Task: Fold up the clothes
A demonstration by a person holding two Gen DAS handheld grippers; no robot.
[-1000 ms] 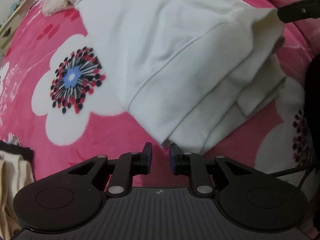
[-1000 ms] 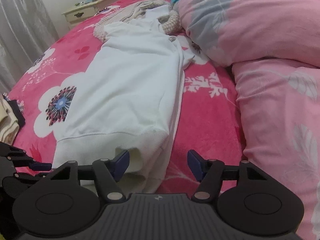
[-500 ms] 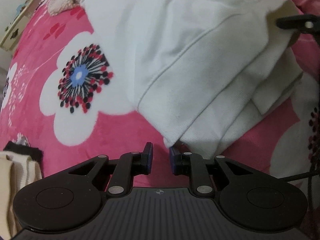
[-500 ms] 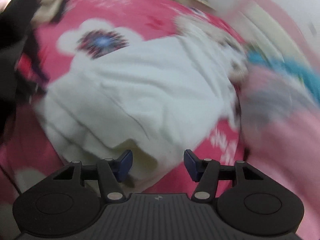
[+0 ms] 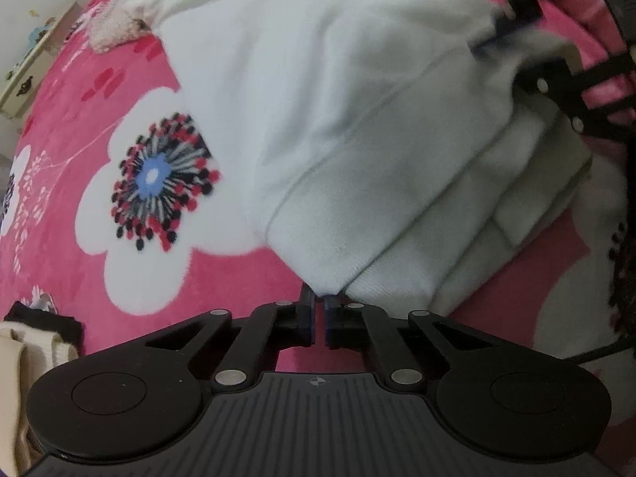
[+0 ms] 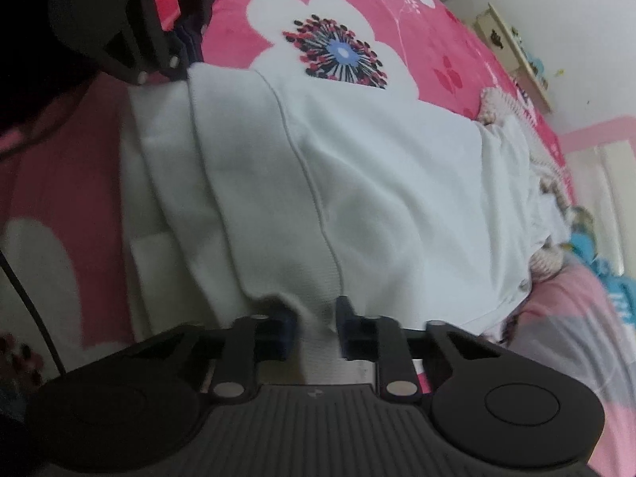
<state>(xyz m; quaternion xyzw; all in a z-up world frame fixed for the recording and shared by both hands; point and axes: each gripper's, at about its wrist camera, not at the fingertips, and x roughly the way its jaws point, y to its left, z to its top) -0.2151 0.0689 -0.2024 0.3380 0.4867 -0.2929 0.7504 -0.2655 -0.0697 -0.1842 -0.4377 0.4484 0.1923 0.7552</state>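
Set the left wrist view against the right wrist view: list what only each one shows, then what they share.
Only the left wrist view: a folded cream and black cloth at the lower left edge, and the left gripper nipping the hem corner. Only the right wrist view: a pale pink duvet at the right, and the right gripper closed around the hem. Both: the white sweatshirt, the pink flowered fleece blanket, the cream bedside drawer unit.

Open pink blanket (image 5: 59, 167) is lying free left of the white garment (image 5: 338, 91); a folded beige cloth (image 5: 28, 353) is blocking the near-left corner.
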